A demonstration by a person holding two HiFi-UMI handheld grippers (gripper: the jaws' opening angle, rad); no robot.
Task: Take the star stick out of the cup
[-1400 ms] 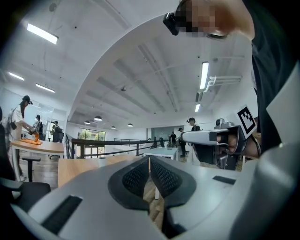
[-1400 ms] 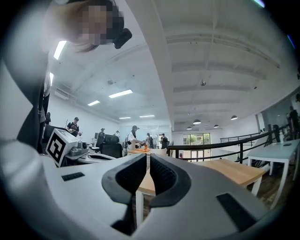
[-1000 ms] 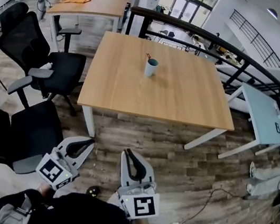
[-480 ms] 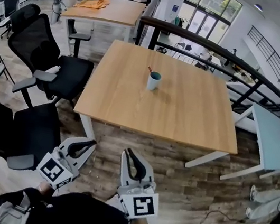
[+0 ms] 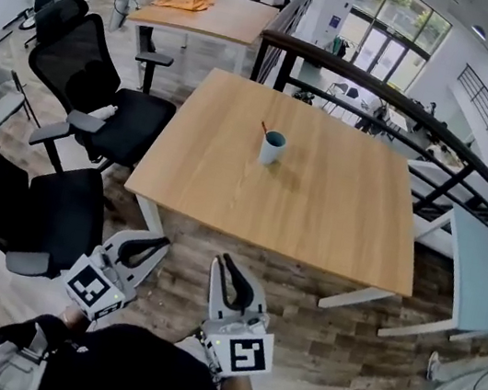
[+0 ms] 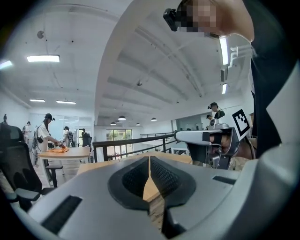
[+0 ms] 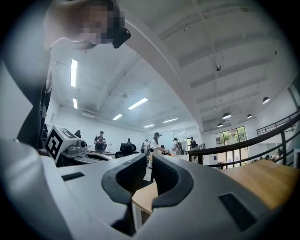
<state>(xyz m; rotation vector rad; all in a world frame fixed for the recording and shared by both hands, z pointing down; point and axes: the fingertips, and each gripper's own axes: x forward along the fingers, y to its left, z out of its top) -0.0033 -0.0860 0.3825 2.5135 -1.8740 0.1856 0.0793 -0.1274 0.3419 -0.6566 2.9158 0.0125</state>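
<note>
A pale blue-white cup (image 5: 273, 147) stands upright near the middle of the wooden table (image 5: 314, 220). A thin stick (image 5: 264, 130) leans out of its rim to the left; its star end does not show. Both grippers hang low over the floor, well short of the table's near edge. The left gripper (image 5: 159, 240) (image 6: 149, 159) is shut with nothing between its fingertips. Beside it, the right gripper (image 5: 221, 260) (image 7: 149, 159) is also shut and holds nothing. Neither gripper view shows the cup.
Black office chairs (image 5: 100, 108) stand left of the table, one close to my left gripper (image 5: 27, 207). A dark railing (image 5: 409, 106) runs behind the table. A second table (image 5: 220, 15) with a person at it is at the far left. A small grey table (image 5: 482, 278) stands at the right.
The table and cup have drifted lower and slightly right in the head view as I come nearer. Both grippers stay low and shut, in about the same place in the view.
</note>
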